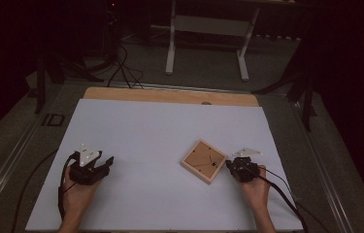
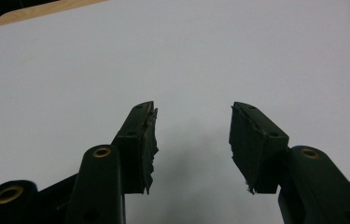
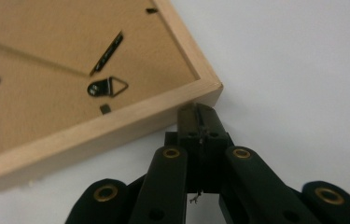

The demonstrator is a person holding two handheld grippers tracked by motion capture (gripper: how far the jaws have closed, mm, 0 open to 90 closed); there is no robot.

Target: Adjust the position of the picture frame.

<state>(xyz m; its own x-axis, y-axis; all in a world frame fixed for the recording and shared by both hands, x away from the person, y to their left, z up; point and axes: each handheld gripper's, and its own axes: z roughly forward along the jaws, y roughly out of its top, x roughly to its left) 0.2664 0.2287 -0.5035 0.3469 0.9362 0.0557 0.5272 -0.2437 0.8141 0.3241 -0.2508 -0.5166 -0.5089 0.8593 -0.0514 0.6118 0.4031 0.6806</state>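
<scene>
A small wooden picture frame lies face down on the white sheet, its brown backing with a metal hanger turned up. My right gripper is shut with nothing between its jaws. Its closed tip rests right against the frame's near wooden side, close to a corner. My left gripper stands open far to the left of the frame. Bare white sheet shows between its fingers.
The white sheet covers a wooden tabletop whose far edge shows. Cables trail from both grippers toward the front. A white table stand is on the floor beyond the table.
</scene>
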